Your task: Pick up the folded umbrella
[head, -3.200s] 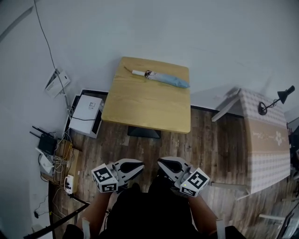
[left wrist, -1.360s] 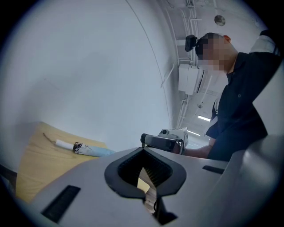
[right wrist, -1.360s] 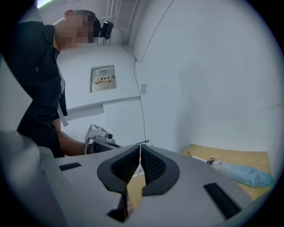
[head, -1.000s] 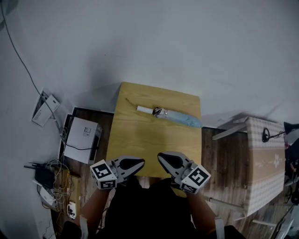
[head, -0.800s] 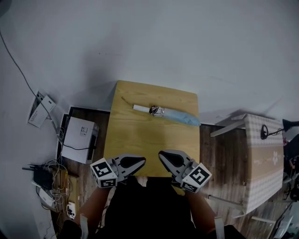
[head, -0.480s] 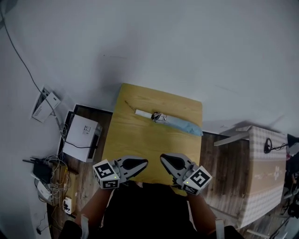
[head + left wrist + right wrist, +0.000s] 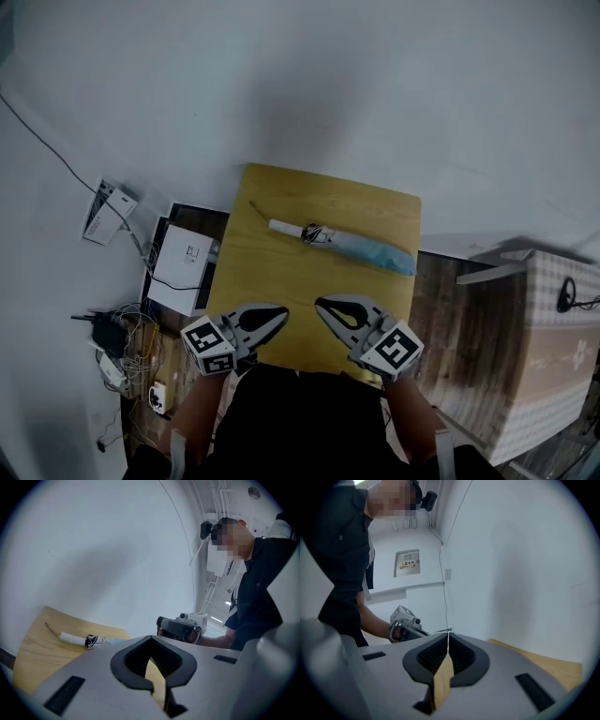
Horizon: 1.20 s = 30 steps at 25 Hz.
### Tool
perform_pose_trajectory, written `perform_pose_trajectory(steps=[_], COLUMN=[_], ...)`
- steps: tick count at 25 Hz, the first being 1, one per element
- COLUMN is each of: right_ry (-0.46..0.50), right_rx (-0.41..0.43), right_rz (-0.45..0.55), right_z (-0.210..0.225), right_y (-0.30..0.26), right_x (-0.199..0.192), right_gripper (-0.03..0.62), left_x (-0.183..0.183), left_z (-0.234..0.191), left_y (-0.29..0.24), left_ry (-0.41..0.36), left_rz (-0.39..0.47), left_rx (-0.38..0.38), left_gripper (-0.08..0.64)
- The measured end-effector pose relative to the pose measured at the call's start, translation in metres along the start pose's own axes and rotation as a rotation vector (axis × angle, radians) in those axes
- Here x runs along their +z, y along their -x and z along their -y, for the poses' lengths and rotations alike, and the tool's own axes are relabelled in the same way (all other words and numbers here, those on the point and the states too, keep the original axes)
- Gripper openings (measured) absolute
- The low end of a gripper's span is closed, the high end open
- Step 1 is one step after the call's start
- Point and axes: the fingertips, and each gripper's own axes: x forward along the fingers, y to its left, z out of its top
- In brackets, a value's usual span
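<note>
The folded umbrella point(image 7: 342, 242), light blue with a white handle and a dark strap, lies across the far half of the wooden table point(image 7: 281, 291). In the left gripper view the umbrella point(image 7: 82, 640) shows handle first, at the left. My left gripper point(image 7: 278, 315) and right gripper point(image 7: 322, 307) hover side by side over the table's near edge, well short of the umbrella. Both are shut with nothing between the jaws, tips meeting at the left gripper point(image 7: 150, 638) and the right gripper point(image 7: 448, 634).
A white box point(image 7: 183, 268) sits on the floor left of the table, with cables and a router point(image 7: 117, 337) nearby. A patterned cabinet point(image 7: 548, 347) stands at the right. The white wall point(image 7: 309, 84) rises just behind the table.
Both grippers have come forward over the table's near edge; the table and umbrella now sit closer and slightly right in the head view. Both stay shut.
</note>
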Motion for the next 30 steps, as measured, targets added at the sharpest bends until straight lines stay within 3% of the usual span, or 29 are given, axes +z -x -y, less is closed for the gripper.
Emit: perform_pose_trajectory(steps=[8, 13, 18, 21, 30], right_ry=[0.122, 0.149, 0.196, 0.202, 0.265], right_rx=[0.078, 0.065, -0.023, -0.047, -0.04], right_rz=[-0.103, -0.138, -0.215, -0.258, -0.383], right_z=[0.025, 0.053, 0.087, 0.105, 0.138], right_y=[-0.007, -0.033, -0.06, -0.068, -0.11], right_x=[-0.019, -0.018, -0.017, -0.022, -0.033], right_gripper=[0.02, 0.021, 0.03, 0.132, 0.248], left_x=[0.015, 0.025, 0.02, 0.009, 0.004], left_z=[-0.024, -0.044, -0.076, -0.085, -0.106], left_y=[-0.012, -0.01, -0.01, -0.017, -0.017], left_ry=[-0.023, -0.015, 0.044, 0.08, 0.111], left_rz=[-0.04, -0.023, -0.01, -0.011, 0.009], left_rx=[0.104, 0.075, -0.008, -0.051, -0.095], left_gripper=[0.009, 0.009, 0.009, 0.009, 0.009])
